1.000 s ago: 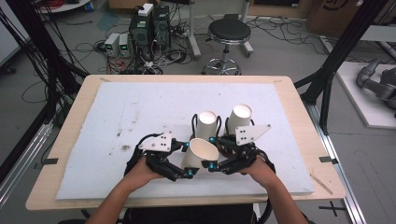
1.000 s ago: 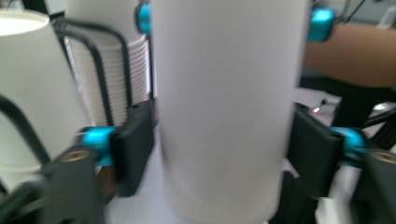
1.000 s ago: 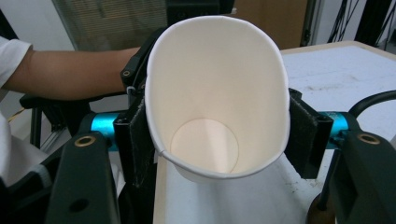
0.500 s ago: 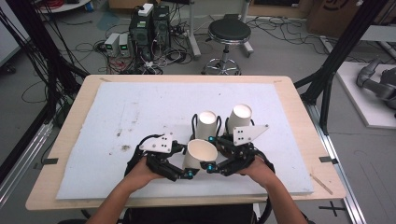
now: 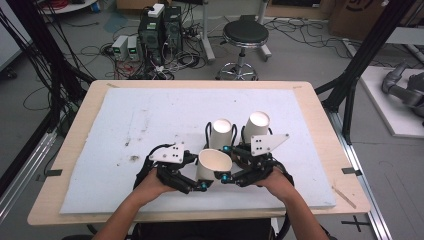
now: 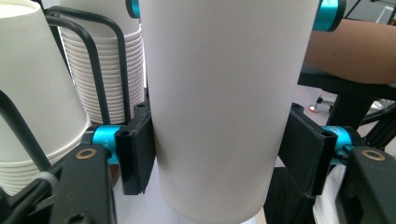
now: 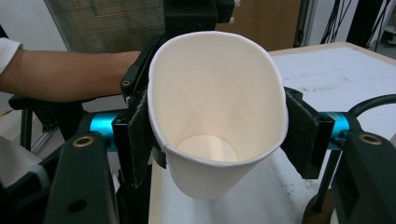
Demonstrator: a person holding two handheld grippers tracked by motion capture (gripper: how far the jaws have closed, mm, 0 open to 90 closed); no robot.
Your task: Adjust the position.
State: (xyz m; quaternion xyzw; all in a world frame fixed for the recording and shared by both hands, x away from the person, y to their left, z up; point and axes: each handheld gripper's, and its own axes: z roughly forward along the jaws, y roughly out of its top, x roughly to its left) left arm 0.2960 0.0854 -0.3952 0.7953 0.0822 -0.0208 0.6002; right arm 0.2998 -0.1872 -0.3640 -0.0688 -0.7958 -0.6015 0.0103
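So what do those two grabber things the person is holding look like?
Both the left gripper and the right gripper are black, with turquoise rings, brass-coloured screws and flat black padded jaws. Each carries a grey three-cornered plate with small holes and trails a black cable. One arm shows a white sleeve edge.

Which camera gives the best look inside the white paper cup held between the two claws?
The right gripper view: the white paper cup tilts its mouth at the camera, showing its bottom. The left gripper view shows its outer wall; the high view shows the rim from afar.
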